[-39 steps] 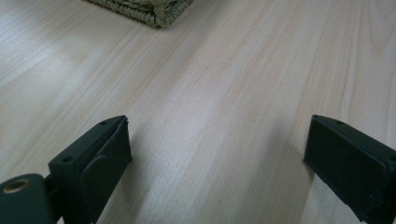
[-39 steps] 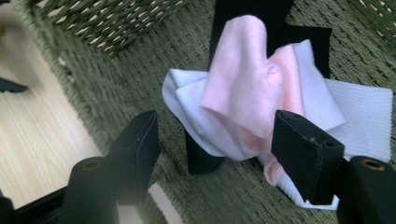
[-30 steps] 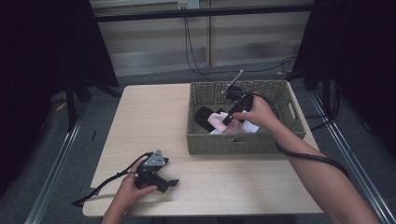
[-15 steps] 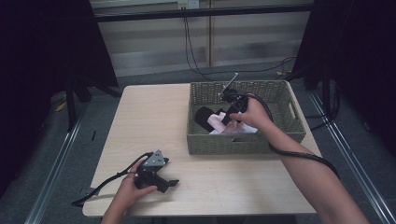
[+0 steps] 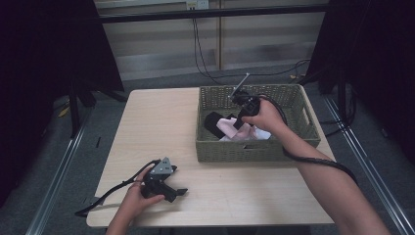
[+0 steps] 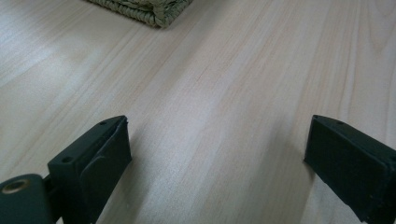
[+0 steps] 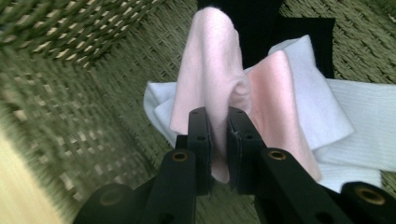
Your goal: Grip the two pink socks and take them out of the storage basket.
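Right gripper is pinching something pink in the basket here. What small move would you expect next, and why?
Probably a short lift straight up. The right gripper is shut on a fold of the pink cloth, which lies on white cloth in the wicker basket. Raising it should free it from that pile. The left gripper rests open over bare table.
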A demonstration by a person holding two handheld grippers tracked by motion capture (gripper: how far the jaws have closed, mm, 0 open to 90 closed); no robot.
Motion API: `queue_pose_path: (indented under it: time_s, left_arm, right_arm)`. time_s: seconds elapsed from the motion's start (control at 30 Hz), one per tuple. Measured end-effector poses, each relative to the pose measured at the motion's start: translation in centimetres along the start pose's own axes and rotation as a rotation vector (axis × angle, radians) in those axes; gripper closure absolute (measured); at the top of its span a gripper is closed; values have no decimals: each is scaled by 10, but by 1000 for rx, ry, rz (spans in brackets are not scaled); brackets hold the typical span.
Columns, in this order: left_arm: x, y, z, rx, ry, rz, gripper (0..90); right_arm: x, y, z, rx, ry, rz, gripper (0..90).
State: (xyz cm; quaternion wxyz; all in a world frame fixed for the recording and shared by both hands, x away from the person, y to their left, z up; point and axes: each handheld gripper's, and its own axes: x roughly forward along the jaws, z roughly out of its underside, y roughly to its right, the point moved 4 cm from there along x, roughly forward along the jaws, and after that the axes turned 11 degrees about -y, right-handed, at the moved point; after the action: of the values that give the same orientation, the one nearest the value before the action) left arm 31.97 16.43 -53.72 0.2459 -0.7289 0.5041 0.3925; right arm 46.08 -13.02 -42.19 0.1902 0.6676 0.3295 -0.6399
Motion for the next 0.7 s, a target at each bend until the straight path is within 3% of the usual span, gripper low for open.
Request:
queue_pose_path:
  time_s: [0.7]
  left_arm:
    - [0,0,0,4,-4,-2,64]
  right_arm:
    - [-52,-6,23,-42,15,-13,809]
